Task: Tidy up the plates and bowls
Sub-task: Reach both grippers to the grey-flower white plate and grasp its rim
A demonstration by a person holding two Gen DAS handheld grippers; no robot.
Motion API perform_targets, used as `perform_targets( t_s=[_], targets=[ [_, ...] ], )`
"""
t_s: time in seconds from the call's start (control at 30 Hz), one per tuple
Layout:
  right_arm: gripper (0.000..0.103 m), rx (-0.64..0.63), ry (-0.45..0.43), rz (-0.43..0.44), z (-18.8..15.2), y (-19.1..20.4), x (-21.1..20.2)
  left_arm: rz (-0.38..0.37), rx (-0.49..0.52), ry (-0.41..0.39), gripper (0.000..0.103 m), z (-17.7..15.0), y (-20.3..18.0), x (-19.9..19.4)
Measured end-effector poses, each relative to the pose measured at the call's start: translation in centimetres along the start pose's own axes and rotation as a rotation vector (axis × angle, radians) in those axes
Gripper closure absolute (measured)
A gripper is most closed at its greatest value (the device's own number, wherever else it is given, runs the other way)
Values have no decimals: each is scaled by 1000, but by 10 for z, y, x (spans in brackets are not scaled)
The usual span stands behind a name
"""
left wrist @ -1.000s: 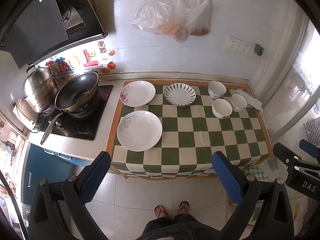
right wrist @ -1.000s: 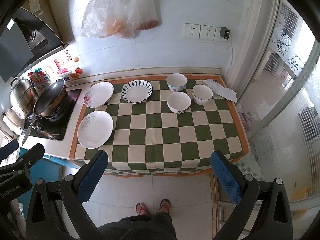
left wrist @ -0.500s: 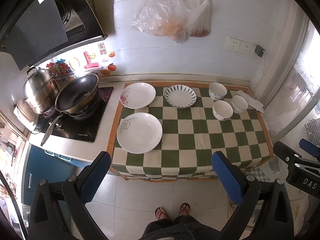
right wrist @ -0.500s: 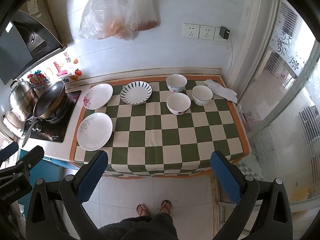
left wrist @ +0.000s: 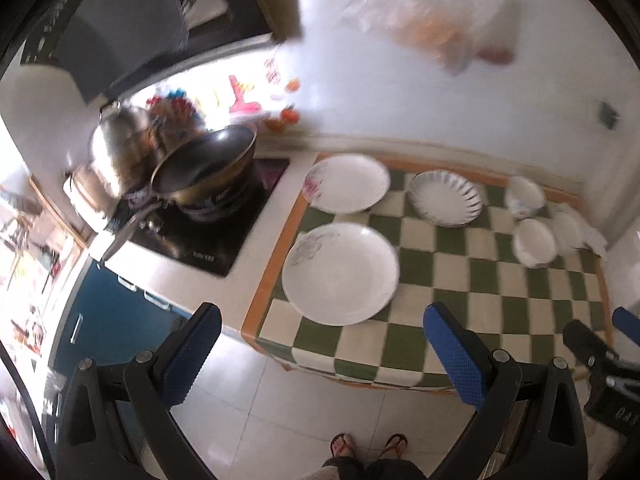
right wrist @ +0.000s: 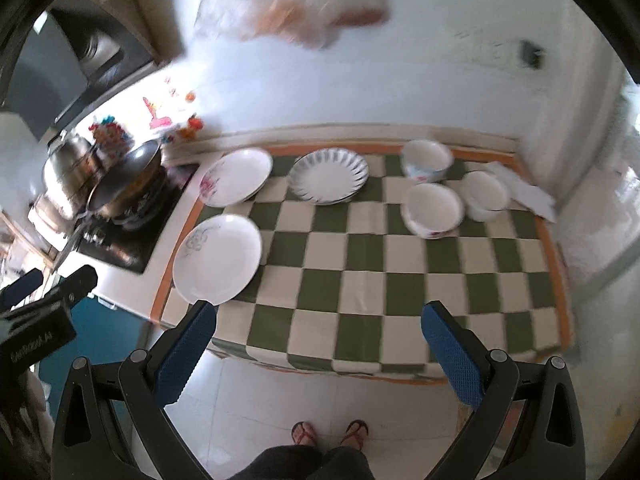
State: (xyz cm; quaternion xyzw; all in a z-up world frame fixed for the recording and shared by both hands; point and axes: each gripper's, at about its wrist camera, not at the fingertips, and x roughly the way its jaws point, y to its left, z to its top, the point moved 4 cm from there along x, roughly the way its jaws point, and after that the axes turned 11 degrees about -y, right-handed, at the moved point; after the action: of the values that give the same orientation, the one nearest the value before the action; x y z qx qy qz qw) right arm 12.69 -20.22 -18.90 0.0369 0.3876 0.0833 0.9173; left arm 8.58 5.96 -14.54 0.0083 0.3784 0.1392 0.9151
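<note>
Three plates and three bowls lie on the green-and-white checked cloth [right wrist: 360, 256] that covers the counter. The large white plate [right wrist: 218, 258] with a grey flower sits at the cloth's near left edge, the pink-flowered plate [right wrist: 236, 176] at its far left corner, and the striped plate [right wrist: 328, 176] beside that along the far edge. The bowls cluster toward the far right corner: one flowered bowl [right wrist: 427, 160] at the far edge, a second bowl [right wrist: 434, 209] nearer, a third bowl [right wrist: 485, 194] just right of it, beside a folded white cloth [right wrist: 528, 192].

The right wrist view shows all three bowls plainly; in the left wrist view they crowd the right margin, blurred. The left view instead shows more of the black wok [left wrist: 204, 164] on the hob and the steel pot [left wrist: 120, 148] behind it.

The left gripper [left wrist: 320, 344] and right gripper [right wrist: 318, 342] both hang above the cloth's near edge, jaws spread wide, holding nothing.

Against the earlier frames, both cameras have come closer to the counter and both views are now motion-blurred; the crockery has not shifted.

Lettering on the neighbouring gripper bodies and on the hob's front edge is too smeared to read.
</note>
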Motion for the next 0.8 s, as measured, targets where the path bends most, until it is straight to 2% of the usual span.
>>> perform_targets(
  t_s=[0.23, 0.37, 0.5, 0.7, 0.8],
  targets=[
    [0, 27, 143, 83, -18, 30, 130, 27, -18, 113, 0, -9, 29, 101],
    [0, 54, 218, 97, -26, 46, 203, -24, -43, 255, 0, -19, 50, 183],
    [7, 124, 306, 120, -31, 61, 277, -78, -59, 378, 4, -29, 65, 248],
    [27, 163, 419, 117, -39, 78, 355, -158, -14, 476, 20, -37, 71, 315],
    [36, 192, 459, 126, -44, 82, 378, -199, 1, 533, 37, -42, 69, 337]
  ],
)
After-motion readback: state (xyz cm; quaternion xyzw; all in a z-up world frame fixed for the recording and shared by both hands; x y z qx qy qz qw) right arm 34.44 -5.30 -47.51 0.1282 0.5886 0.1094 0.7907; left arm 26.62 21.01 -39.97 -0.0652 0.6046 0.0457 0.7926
